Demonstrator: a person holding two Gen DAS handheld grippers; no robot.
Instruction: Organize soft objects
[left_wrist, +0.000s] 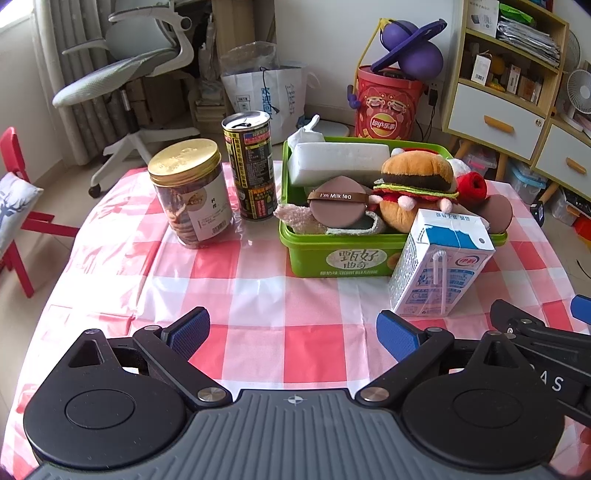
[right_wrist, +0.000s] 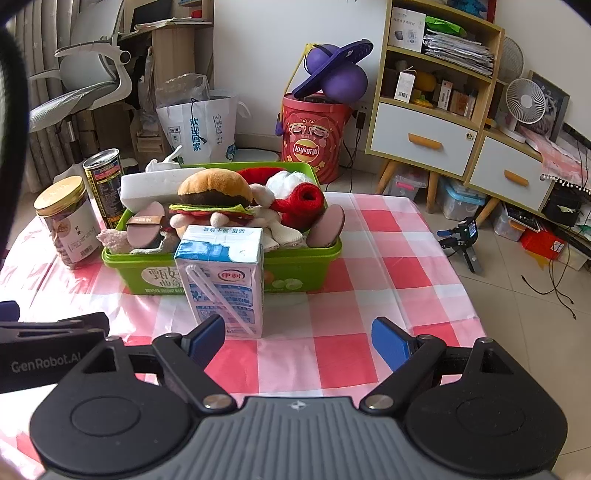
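My left claw (left_wrist: 293, 332) and right claw (right_wrist: 298, 341) hover agape over the table (left_wrist: 258, 295); the soft-toy bin (left_wrist: 332, 254) sits ahead, behind the milk carton (right_wrist: 223, 280).

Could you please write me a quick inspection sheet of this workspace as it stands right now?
Surface: table under a red and white checked cloth, wrinkled at the left edge.
Job's things: green bin heaped with a burger plush, red knit piece, brown powder puffs and a white foam block.
Clutter: milk carton upright before the bin; cookie jar and can to its left.
Grippers: left gripper and right gripper both open, holding nothing.
Cables: loose black wires on the floor.
Surroundings: office chair, shelf unit, red snack barrel.
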